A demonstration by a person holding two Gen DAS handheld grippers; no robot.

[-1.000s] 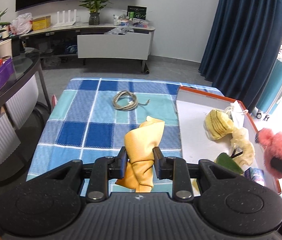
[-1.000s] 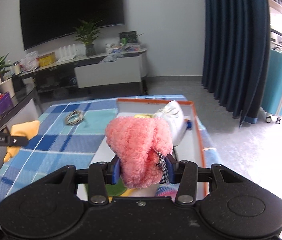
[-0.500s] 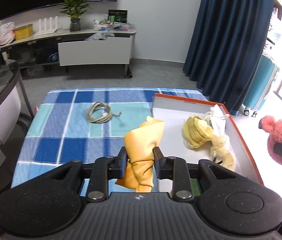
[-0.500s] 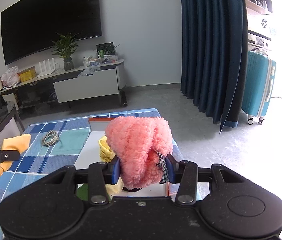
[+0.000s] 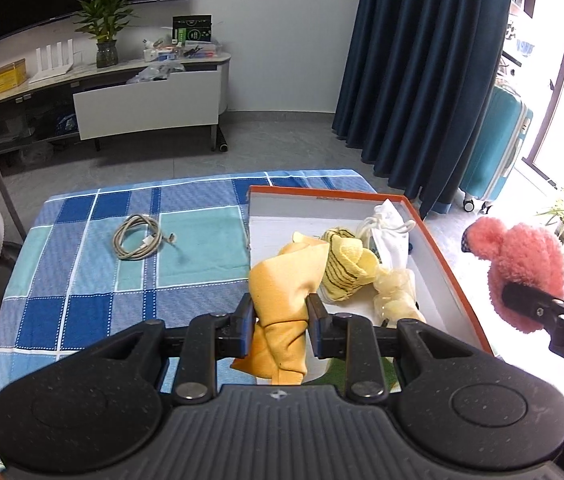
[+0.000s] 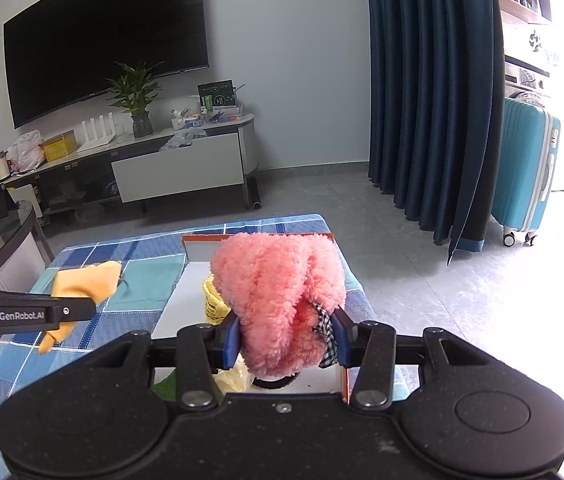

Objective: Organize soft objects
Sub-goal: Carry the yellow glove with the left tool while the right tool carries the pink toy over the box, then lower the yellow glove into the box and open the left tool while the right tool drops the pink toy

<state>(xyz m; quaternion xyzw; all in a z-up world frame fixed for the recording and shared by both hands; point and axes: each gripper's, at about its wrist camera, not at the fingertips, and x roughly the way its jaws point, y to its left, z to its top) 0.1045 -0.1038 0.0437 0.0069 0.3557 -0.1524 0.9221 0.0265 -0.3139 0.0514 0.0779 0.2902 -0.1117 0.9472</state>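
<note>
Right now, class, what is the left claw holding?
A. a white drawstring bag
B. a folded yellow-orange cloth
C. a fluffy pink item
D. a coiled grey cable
B: in the left wrist view the left claw is pinched on the yellow-orange cloth, while the cable lies on the tablecloth and the pink item is in the right claw.

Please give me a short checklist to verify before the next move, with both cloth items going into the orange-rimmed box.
1. Left tongs hold the yellow cloth firmly: ok.
2. Right tongs hold the pink fluffy item firmly: ok.
3. Orange-rimmed box has bare floor left at its far side: ok.
4. Yellow cloth is over the box: cannot tell, it hangs near the left rim.
5. Coiled cable lies outside the box, away from both tongs: ok.
</note>
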